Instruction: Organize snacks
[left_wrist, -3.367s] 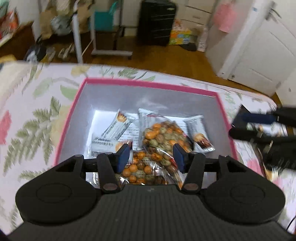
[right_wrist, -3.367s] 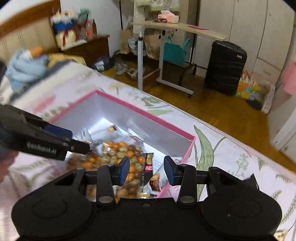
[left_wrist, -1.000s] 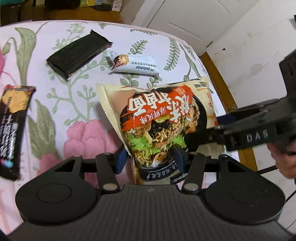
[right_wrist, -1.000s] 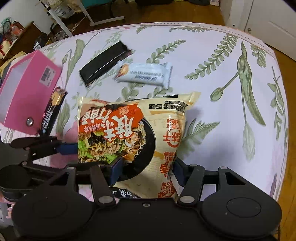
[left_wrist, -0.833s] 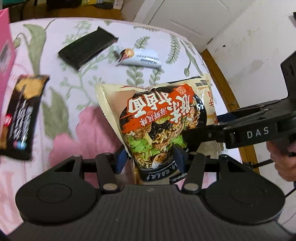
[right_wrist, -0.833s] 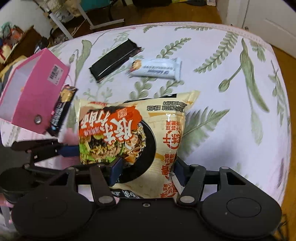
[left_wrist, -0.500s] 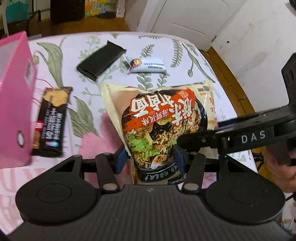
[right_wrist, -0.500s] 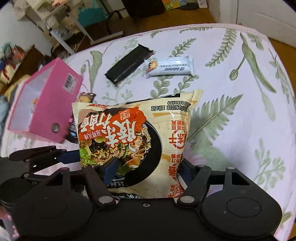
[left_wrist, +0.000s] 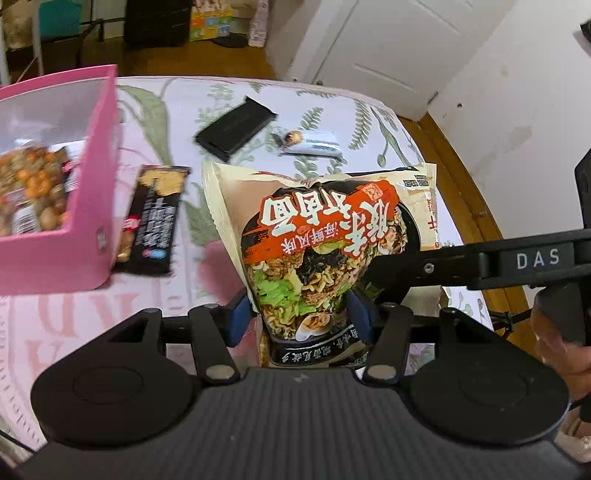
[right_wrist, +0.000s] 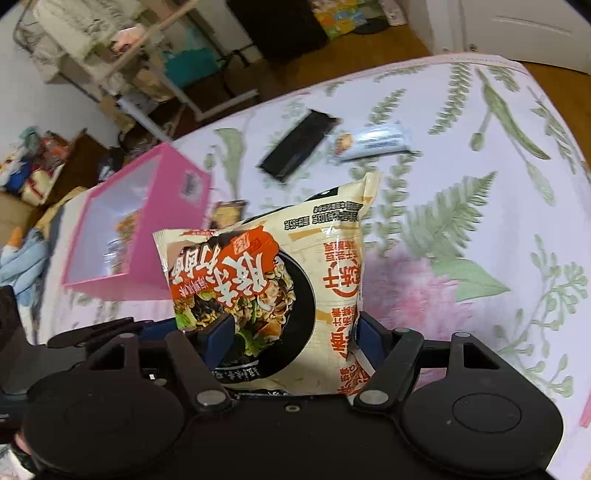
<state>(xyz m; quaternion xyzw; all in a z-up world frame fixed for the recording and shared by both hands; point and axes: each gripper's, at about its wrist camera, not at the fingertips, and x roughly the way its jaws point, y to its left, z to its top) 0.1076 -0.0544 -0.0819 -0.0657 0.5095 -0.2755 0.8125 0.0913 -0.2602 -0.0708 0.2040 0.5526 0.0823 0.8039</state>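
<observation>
A: What had changed?
B: We had lifted the instant noodle packet (left_wrist: 325, 240) off the bed (right_wrist: 480, 206), left hand-held gripper (left_wrist: 301, 319) and right hand-held gripper (right_wrist: 291, 338) both clenched on it.
A: And the pink box (left_wrist: 74, 254)?
B: At ten o'clock, newly back in view, so the drop looked close.

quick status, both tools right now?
Left tool: shut on the noodle packet.
Right tool: shut on the same noodle packet.
</observation>
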